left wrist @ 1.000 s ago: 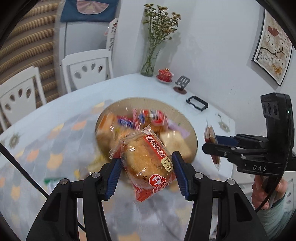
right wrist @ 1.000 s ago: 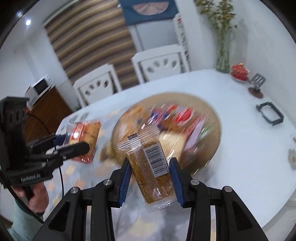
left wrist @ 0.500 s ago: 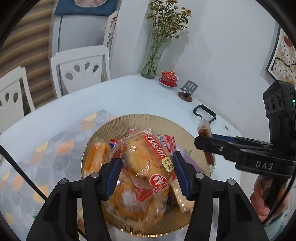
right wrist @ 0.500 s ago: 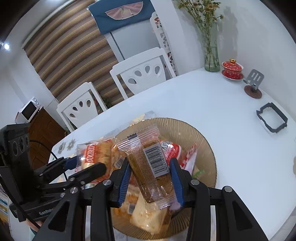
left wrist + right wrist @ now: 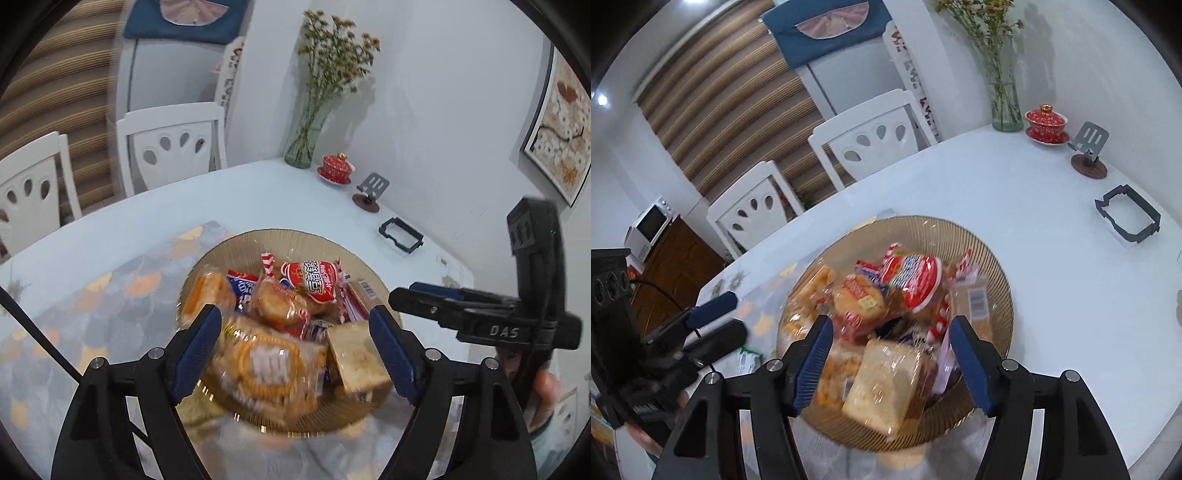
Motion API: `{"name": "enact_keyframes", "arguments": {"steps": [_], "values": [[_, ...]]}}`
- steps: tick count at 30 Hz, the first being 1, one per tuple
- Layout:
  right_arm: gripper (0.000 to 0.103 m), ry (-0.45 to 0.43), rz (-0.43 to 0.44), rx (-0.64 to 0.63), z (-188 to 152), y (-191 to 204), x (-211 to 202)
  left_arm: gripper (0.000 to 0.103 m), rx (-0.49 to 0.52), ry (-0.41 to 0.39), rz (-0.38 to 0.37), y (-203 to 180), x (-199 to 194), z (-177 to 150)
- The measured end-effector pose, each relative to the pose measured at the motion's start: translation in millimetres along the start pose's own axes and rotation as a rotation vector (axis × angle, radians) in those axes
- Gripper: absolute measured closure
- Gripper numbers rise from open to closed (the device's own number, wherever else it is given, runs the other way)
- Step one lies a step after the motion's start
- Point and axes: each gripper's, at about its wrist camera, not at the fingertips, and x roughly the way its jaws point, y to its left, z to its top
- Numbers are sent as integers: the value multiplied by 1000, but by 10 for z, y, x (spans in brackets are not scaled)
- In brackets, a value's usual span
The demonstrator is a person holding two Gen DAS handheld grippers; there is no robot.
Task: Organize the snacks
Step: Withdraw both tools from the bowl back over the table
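Snacks (image 5: 291, 325) fill the plate (image 5: 236, 247) on our table (image 5: 258, 192) as we hold both grippers over it. Our left gripper (image 5: 295, 343) has its jaws opening, the blue pads (image 5: 192, 347) standing clear of the wrapped cake (image 5: 266, 365) that lies between them, on top of the pile. Right of that cake sits a pale bread slice (image 5: 354, 354), and behind them a red packet (image 5: 310, 280). From the left wrist, our right gripper (image 5: 417, 295) reaches in from the right edge, partly covering the table there.

From the right wrist, our right gripper's jaws are also opening, with the bread slice and blurred wrappers lying loose between the pads, which press on nothing. A bar with a barcode (image 5: 973, 306) rests on the plate's right side. Our left gripper crosses the left edge, hiding part of the patterned mat (image 5: 92, 295).

Left to right around the plate: a microwave (image 5: 650, 225) on a wooden cabinet (image 5: 676, 266), two white chairs (image 5: 868, 147), a vase (image 5: 1006, 107) of dried flowers, a red lidded cup (image 5: 1045, 120), a phone stand (image 5: 1087, 151) and a black frame (image 5: 1126, 214), all well apart from the plate.
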Motion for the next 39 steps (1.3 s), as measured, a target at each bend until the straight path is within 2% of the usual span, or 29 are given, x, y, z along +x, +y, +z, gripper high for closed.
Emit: {"name": "enact_keyframes", "arguments": {"steps": [5, 8, 15, 18, 21, 25, 31, 35, 37, 39], "values": [[39, 4, 57, -38, -157, 231, -142, 22, -49, -30, 62, 92, -496, -97], [39, 7, 104, -93, -308, 520, -230, 22, -54, -49, 133, 147, -859, -207], [39, 49, 197, -204, -715, 1107, -225, 22, -70, -64, 328, 412, -1550, -709], [39, 85, 217, -214, -881, 1250, -126, 22, -110, -42, 348, 607, -1661, -933], [39, 130, 222, -221, -1064, 1363, 39, 22, -180, -14, 348, 842, -1653, -1154], [39, 194, 196, -228, -1322, 1467, 331, 22, -270, 71, 361, 1189, -1359, -1426], [39, 235, 105, -325, -1733, 1630, 788, 22, -357, 77, 319, 1480, -964, -1644], [39, 220, -12, -413, -1937, 1727, 1130, 22, -332, 53, 393, 1530, -743, -1776], [39, 204, -58, -459, -1986, 1769, 1232, 22, -323, 84, 443, 1563, -613, -1859], [39, 189, -79, -489, -2008, 1800, 1315, 22, -332, 99, 445, 1620, -545, -1912]]}}
